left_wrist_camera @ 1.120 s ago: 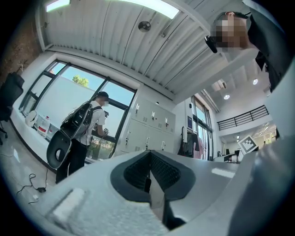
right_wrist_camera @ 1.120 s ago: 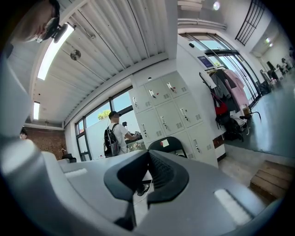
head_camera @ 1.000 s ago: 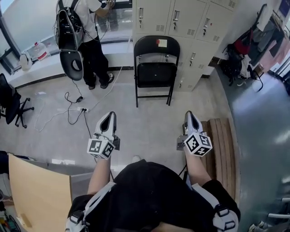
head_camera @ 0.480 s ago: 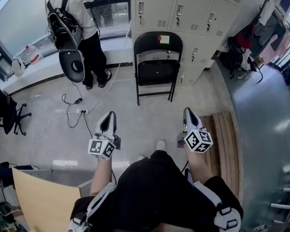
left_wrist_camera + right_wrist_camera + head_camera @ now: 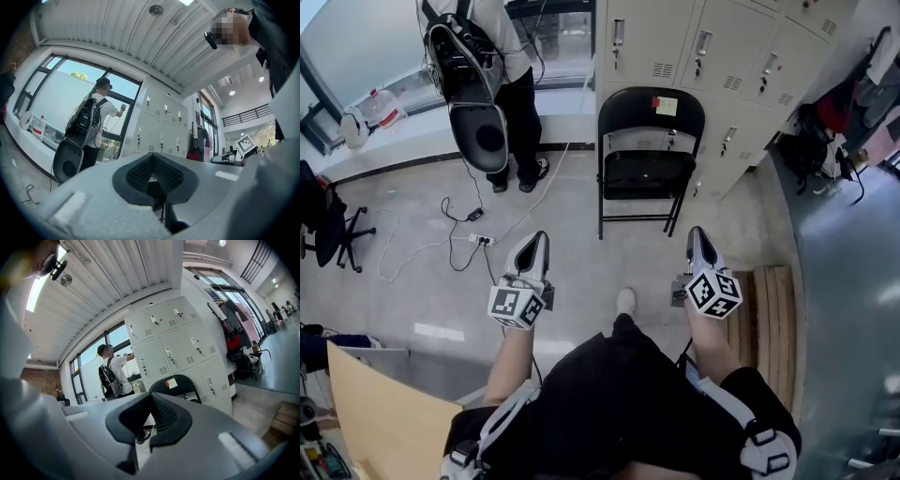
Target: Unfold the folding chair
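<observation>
The black folding chair (image 5: 649, 159) stands on its legs in front of the grey lockers (image 5: 712, 52), a red-and-white sticker on its backrest; its seat looks lowered. It also shows in the right gripper view, where the chair (image 5: 180, 384) rises just past the jaws. My left gripper (image 5: 534, 242) and right gripper (image 5: 697, 236) are held level ahead of my body, both short of the chair and touching nothing. In the gripper views, the left gripper (image 5: 153, 157) and the right gripper (image 5: 151, 397) have their pads pressed together with nothing between them.
A person with a backpack (image 5: 492, 66) stands at the window, left of the chair. Cables and a power strip (image 5: 481, 240) lie on the floor ahead left. A wooden slatted bench (image 5: 769, 319) is at my right, an office chair (image 5: 323, 220) far left, a board (image 5: 384, 412) near left.
The chair and lockers have drawn closer in the head view as I stepped forward. Both grippers moved along with me and stayed shut.
</observation>
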`<state>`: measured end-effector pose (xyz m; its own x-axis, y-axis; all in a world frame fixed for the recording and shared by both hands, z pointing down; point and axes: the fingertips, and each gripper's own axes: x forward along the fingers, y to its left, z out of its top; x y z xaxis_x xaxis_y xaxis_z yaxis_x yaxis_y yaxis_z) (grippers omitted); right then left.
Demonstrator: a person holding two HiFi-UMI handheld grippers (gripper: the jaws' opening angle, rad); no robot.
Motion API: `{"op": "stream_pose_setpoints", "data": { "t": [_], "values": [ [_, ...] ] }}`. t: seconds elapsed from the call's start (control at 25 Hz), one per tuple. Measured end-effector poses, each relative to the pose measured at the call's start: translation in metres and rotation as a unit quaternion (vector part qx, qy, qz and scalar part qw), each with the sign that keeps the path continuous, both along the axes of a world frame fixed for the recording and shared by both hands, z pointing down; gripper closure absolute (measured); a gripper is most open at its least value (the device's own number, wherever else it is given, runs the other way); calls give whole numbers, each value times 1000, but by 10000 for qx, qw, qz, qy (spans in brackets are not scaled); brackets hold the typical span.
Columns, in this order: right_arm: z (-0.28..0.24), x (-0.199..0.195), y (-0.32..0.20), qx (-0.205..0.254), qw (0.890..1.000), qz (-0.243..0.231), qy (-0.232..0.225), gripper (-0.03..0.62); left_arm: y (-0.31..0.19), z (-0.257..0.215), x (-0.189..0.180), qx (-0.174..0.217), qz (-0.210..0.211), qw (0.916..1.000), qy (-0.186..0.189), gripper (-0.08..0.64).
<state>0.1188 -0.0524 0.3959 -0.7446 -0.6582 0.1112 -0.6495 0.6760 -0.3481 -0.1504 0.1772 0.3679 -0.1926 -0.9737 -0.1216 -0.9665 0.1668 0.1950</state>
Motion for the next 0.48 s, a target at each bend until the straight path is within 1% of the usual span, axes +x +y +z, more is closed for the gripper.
{"op": "stream_pose_setpoints", "data": {
  "t": [0.24,0.48],
  "values": [
    [1,-61,-62,112,9993,-356,82,588,-51,-6,-34,-30,-230,9997,-86,555],
    [8,-89,-123,-25,9989,-465,108,587,-108,-4,-56,-69,-307,9995,-82,555]
  ]
}}
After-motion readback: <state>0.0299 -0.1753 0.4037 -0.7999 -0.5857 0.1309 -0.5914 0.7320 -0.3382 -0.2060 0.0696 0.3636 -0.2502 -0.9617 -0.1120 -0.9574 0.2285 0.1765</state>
